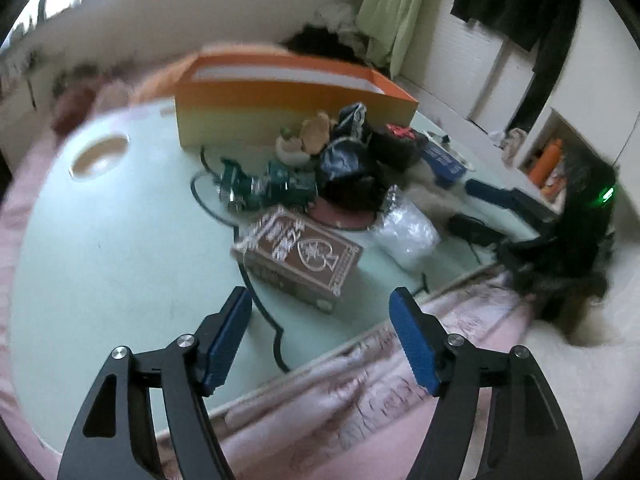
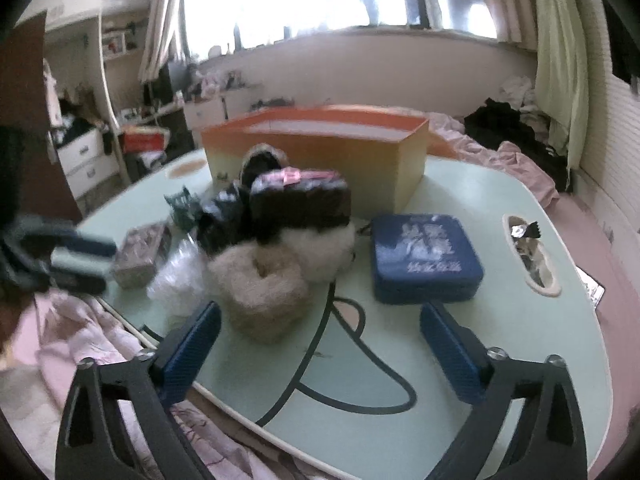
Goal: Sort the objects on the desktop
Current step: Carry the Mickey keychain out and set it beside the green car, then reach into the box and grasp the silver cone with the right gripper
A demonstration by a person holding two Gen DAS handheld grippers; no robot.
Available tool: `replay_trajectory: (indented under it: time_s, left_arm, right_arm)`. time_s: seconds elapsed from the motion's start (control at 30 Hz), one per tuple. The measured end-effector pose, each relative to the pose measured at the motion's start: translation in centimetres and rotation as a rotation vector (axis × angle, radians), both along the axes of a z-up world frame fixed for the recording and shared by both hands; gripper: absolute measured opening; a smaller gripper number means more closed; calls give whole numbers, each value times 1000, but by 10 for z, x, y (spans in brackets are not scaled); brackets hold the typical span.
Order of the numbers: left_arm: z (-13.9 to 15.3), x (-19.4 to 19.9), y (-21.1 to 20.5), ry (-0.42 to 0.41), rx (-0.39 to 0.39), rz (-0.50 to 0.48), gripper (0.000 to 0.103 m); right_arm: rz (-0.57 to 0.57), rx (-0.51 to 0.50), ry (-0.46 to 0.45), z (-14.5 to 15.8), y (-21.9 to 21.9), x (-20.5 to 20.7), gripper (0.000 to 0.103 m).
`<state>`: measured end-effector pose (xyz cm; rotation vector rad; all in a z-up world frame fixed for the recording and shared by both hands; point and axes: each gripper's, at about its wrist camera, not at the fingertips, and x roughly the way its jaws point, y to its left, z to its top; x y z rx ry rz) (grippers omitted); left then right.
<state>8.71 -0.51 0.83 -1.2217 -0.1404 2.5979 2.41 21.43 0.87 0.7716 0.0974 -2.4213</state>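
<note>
Left wrist view: left gripper [image 1: 320, 312] jaws spread, empty, aimed at brown card box [image 1: 298, 254] on green table [image 1: 100, 248], likely next pick | right wrist view: right gripper [image 2: 320, 324] jaws wide, empty, above table between fluffy beige pouch [image 2: 260, 284] and blue tin [image 2: 426, 258]; orange box [image 2: 316, 148] behind, probably sorting bin

The counter [image 2: 460, 344] looks smooth, faintly glossy pale green. The pouffe [image 2: 260, 292] is fluffy fur – matt. The blue case [image 2: 424, 258] has a sheen; the card box [image 1: 298, 258] wears crinkled glossy film.
</note>
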Motion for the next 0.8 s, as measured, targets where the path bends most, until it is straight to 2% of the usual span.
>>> replay_trajectory:
  time_s: [0.07, 0.1, 0.13, 0.2, 0.27, 0.3, 0.4, 0.5, 0.57, 0.67, 0.8]
  left_arm:
    - [-1, -2, 11, 27, -85, 16, 72]
    - [0, -6, 13, 35, -105, 34, 72]
    - [-1, -8, 15, 45, -118, 56, 72]
    - [-2, -12, 19, 65, -124, 91, 73]
    - [-7, -15, 23, 96, -144, 122, 80]
    - [-9, -15, 26, 113, -156, 125, 87]
    - [-14, -12, 30, 165, -145, 111, 98]
    - [-15, -13, 29, 178, -143, 119, 103]
    - [-16, -12, 28, 179, -142, 117, 103]
    - [-16, -17, 29, 182, -142, 118, 103]
    - [-17, -19, 29, 185, -141, 117, 103]
  right_arm:
    - [21, -32, -23, 8, 2, -1, 89]
    - [38, -41, -47, 18, 0, -7, 78]
    - [44, -39, -51, 26, -2, -12, 59]
    - [50, -1, -34, 50, -13, -26, 45]
    - [46, 64, -25, 74, -31, -46, 45]
    - [48, 92, -42, 87, -44, -65, 45]
    - [21, 162, -122, 100, -67, -111, 45]
    - [1, 209, -290, 90, -89, -170, 45]
    - [-25, 258, -354, 77, -103, -201, 45]
    - [-62, 374, -337, 63, -120, -221, 45]
    - [-105, 499, -363, 39, -135, -239, 45]
